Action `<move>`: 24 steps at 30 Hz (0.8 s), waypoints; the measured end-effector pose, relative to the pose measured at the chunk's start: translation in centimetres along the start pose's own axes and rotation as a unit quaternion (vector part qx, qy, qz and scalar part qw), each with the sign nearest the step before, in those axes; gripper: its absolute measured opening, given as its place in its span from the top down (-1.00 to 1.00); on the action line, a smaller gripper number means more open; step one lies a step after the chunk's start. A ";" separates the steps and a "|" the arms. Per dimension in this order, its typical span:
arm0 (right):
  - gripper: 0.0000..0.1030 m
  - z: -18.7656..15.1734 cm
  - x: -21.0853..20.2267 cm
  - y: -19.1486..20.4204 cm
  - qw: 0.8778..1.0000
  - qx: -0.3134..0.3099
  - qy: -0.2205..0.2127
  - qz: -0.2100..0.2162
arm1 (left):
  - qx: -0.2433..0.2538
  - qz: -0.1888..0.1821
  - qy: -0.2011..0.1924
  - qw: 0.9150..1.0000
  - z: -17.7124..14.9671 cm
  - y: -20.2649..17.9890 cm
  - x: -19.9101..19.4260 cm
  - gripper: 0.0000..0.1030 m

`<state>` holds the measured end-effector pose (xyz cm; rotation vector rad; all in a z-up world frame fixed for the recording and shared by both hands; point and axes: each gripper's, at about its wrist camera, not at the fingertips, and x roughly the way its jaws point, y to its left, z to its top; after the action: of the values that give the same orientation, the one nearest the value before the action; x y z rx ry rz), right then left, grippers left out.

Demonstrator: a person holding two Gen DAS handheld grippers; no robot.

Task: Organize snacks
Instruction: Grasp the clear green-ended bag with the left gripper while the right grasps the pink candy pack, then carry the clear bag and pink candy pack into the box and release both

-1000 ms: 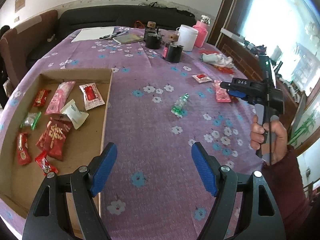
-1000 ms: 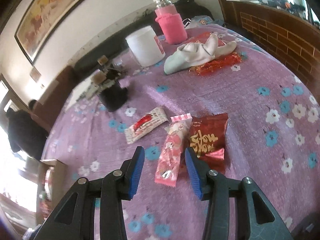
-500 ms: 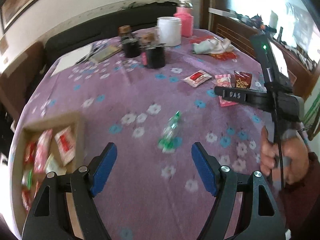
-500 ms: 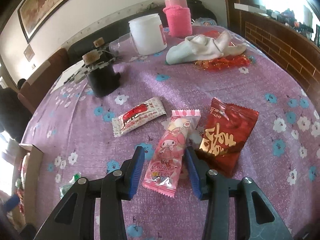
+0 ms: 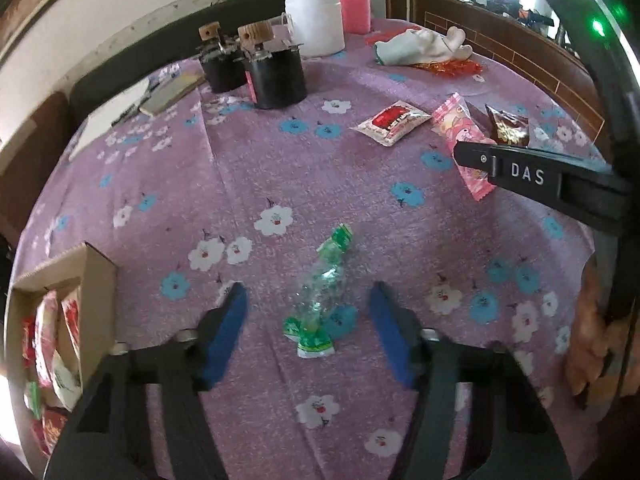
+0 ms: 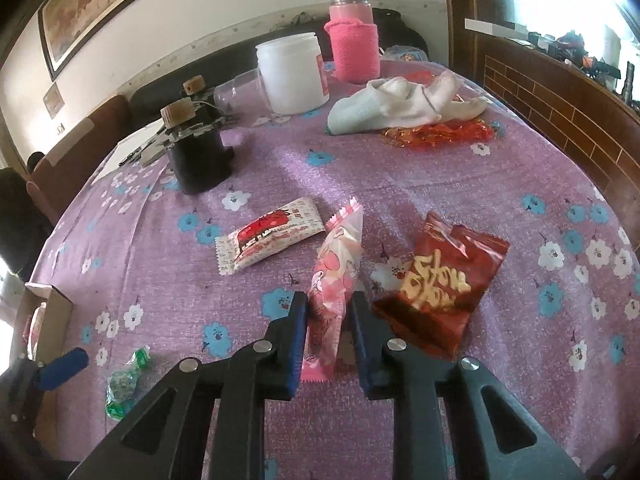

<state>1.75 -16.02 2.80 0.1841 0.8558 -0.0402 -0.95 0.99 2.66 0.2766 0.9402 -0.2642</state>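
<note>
My left gripper (image 5: 308, 320) is open, its blue pads either side of a clear-and-green candy wrapper (image 5: 320, 292) lying on the purple flowered tablecloth. My right gripper (image 6: 330, 340) is closed on a pink cartoon snack packet (image 6: 338, 276), which stands tilted on edge between the pads. A white-and-red packet (image 6: 272, 236) lies to its left and a dark red packet (image 6: 436, 284) to its right. The cardboard box (image 5: 96, 276) with several snacks in it sits at the left edge of the left wrist view.
At the back of the table stand two black pots (image 5: 278, 76), a white jar (image 6: 294, 76), a pink-sleeved bottle (image 6: 354, 48) and a white cloth (image 6: 400, 102) over red wrappers. Papers lie far left. The table edge and wooden wall run along the right.
My left gripper moved forward and down around the green candy wrapper. My right gripper's pads closed on the pink packet, which tipped up on edge.
</note>
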 end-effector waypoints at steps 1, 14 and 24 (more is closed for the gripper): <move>0.60 0.0 -0.1 0.0 1.000 0.002 0.000 0.003 | -0.003 0.002 0.002 1.000 0.0 0.0 0.0 0.32; 0.64 -0.7 -1.4 0.1 0.999 0.008 0.003 0.050 | -0.061 -0.049 -0.016 0.997 -1.1 1.9 -3.6 0.65; 0.64 -1.4 -2.6 0.1 0.996 0.014 -0.004 0.082 | -0.107 -0.094 -0.029 0.989 -3.3 3.4 -7.3 0.64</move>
<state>-1.01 -15.76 3.90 0.2809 0.8305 0.1009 -6.37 6.10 7.16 -0.0176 0.9288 -0.3401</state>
